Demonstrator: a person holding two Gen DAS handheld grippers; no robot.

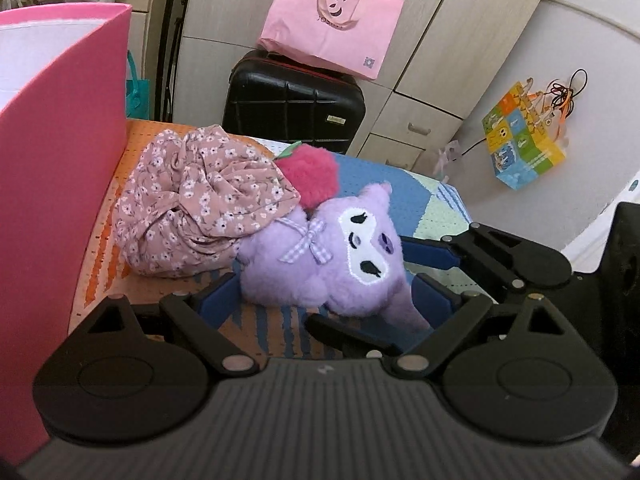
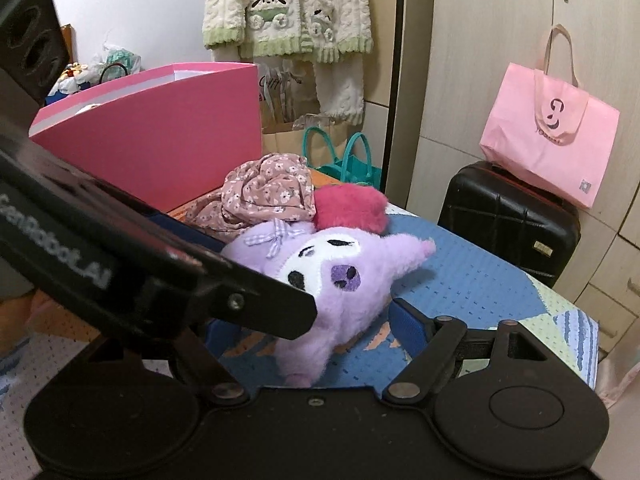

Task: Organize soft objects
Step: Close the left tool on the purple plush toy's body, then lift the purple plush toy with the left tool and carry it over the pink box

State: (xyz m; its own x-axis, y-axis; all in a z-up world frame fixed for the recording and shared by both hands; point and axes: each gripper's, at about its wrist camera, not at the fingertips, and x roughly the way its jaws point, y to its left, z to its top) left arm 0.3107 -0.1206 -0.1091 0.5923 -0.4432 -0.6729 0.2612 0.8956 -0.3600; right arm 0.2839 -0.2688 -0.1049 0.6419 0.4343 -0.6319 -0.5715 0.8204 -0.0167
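A purple plush toy with a white face and a checked bow lies on the patterned mat. Behind it sit a floral pink cloth bundle and a fuzzy magenta plush. My left gripper is open, its blue pads on either side of the purple plush. My right gripper is open too, around the same plush from the other side; its right finger shows in the left wrist view. The left gripper's body crosses the right wrist view and hides the right gripper's left finger.
A tall pink box stands open at the left, also in the right wrist view. A black suitcase with a pink bag on it stands past the mat's far edge. Cabinets and a colourful hanging bag are behind.
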